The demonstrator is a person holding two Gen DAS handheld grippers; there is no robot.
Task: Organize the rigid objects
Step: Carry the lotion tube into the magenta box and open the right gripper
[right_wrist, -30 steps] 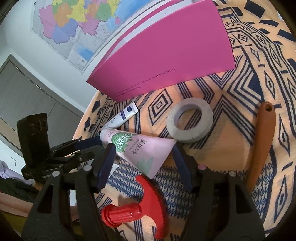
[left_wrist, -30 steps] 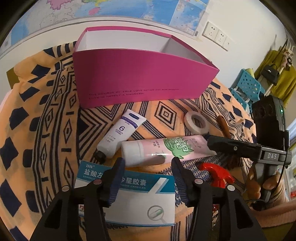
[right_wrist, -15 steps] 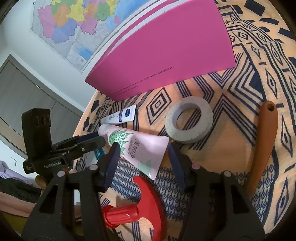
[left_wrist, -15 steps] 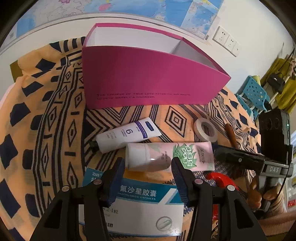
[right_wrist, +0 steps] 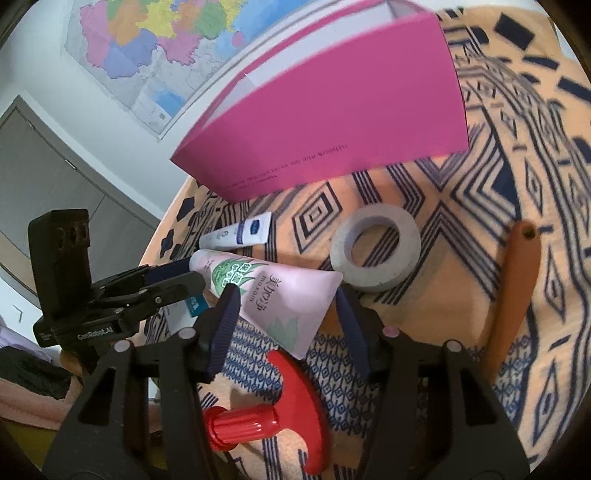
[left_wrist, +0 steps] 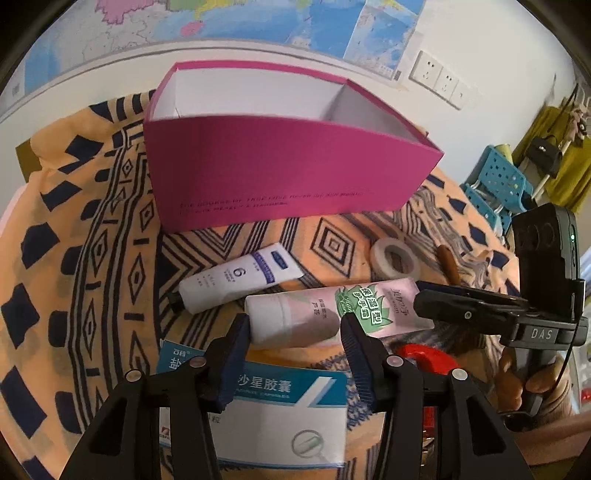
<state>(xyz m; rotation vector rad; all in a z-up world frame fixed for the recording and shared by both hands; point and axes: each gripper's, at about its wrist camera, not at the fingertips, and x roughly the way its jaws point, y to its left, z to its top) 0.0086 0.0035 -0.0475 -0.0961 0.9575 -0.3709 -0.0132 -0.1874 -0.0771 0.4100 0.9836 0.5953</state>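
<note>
A wall map (left_wrist: 258,18) hung behind an orange, navy-patterned cloth (left_wrist: 74,258) bearing an open, white-lined magenta cardboard box (left_wrist: 288,173). In front of that box lay the glossy pink tube (left_wrist: 332,314); the left gripper (left_wrist: 293,332) straddled its capped end and the right gripper (right_wrist: 284,306), jaws just closing, its flat crimped end, neither visibly pressing. Only the right wrist view showed the whole red T-handled plastic piece (right_wrist: 273,413) and the full brown handle (right_wrist: 513,291) beside the matte tape ring (right_wrist: 375,251).

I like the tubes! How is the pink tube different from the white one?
The pink tube is fatter, with green leaf pictures; the white tube is slimmer, with a blue band. The pink tube's cap is white; the white tube's looks dark. Both lie flat on the patterned cloth.
</note>
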